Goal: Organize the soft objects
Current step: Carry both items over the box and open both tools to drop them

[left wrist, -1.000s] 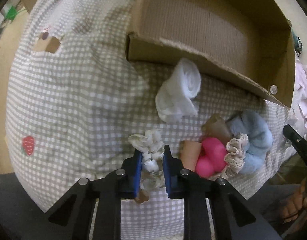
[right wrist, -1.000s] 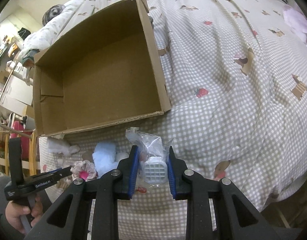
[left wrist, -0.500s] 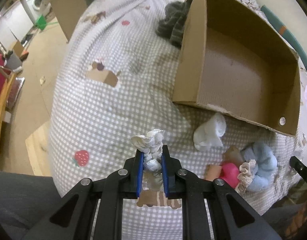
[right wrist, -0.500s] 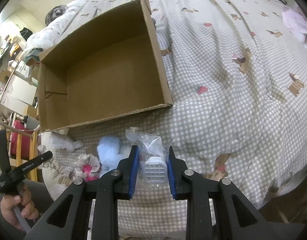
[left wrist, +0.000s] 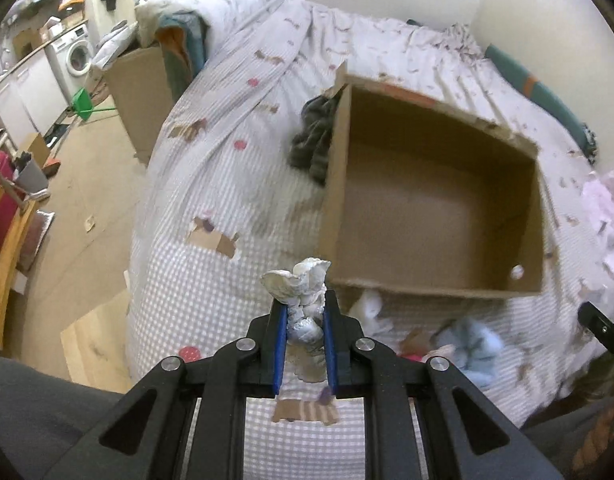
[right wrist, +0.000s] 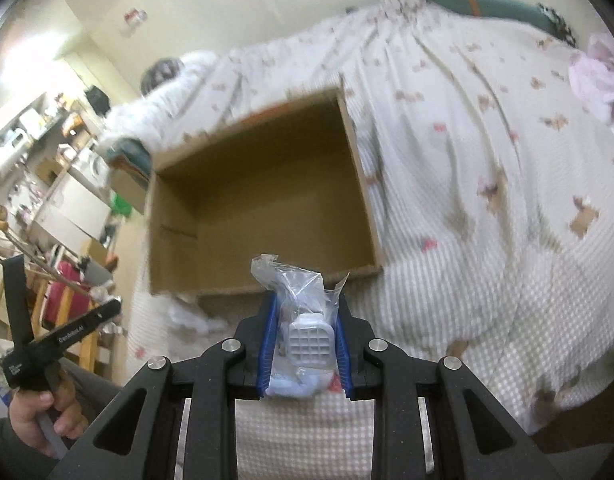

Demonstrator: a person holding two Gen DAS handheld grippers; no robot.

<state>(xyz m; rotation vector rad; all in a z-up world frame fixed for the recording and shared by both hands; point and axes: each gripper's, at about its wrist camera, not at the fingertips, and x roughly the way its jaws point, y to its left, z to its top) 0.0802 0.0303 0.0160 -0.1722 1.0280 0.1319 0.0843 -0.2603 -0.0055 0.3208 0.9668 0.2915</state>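
My left gripper (left wrist: 305, 312) is shut on a white ruffled scrunchie (left wrist: 301, 280) and holds it above the checked bedspread, short of the open cardboard box (left wrist: 439, 212). My right gripper (right wrist: 305, 320) is shut on a clear plastic packet (right wrist: 303, 300) with a white gridded item inside, held before the same box (right wrist: 263, 204). A white cloth (left wrist: 371, 308), a light blue scrunchie (left wrist: 473, 344) and a pink item (left wrist: 411, 356) lie on the bed in front of the box. The left gripper also shows in the right wrist view (right wrist: 63, 336).
A dark grey garment (left wrist: 313, 140) lies against the box's left wall. Pink fabric (left wrist: 607, 208) lies at the bed's right. The bed edge drops to the floor on the left, with a second cardboard box (left wrist: 139, 88) and a wooden chair (left wrist: 7, 248) there.
Both grippers have risen and tilted up with their loads, so the box interior and the room now show. The right view is blurred by motion.
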